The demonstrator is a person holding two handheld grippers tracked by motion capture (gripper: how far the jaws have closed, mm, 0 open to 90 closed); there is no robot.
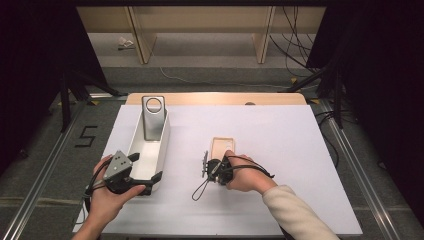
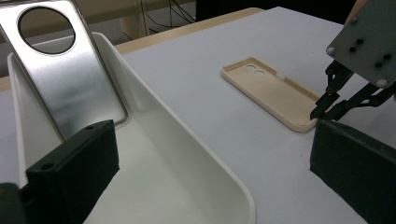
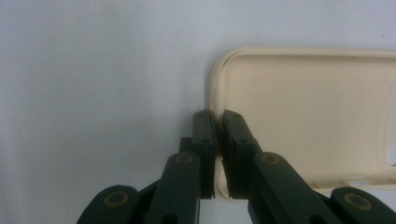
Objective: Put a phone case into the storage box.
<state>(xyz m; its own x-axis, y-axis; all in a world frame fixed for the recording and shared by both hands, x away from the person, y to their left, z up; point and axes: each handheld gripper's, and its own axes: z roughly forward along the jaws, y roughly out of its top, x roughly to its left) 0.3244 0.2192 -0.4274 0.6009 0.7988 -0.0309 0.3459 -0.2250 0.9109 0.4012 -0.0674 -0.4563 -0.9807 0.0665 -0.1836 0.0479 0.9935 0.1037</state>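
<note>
Right tool (image 3: pixel 218 154) pinches near rim of beige phone case (image 3: pixel 317 116), lying flat mid-desk (image 1: pixel 280 140). Left tool (image 2: pixel 205 177) gapes wide over near end of white tray (image 2: pixel 196 158); silver plate (image 2: pixel 65 70) leans inside.

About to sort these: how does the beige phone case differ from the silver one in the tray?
The beige case lies flat on the table, open side up; the silver case stands leaning inside the white tray. The right gripper pinches the beige case's rim; the silver case is untouched. Beige is matte, silver shiny. Both have camera cutouts.
</note>
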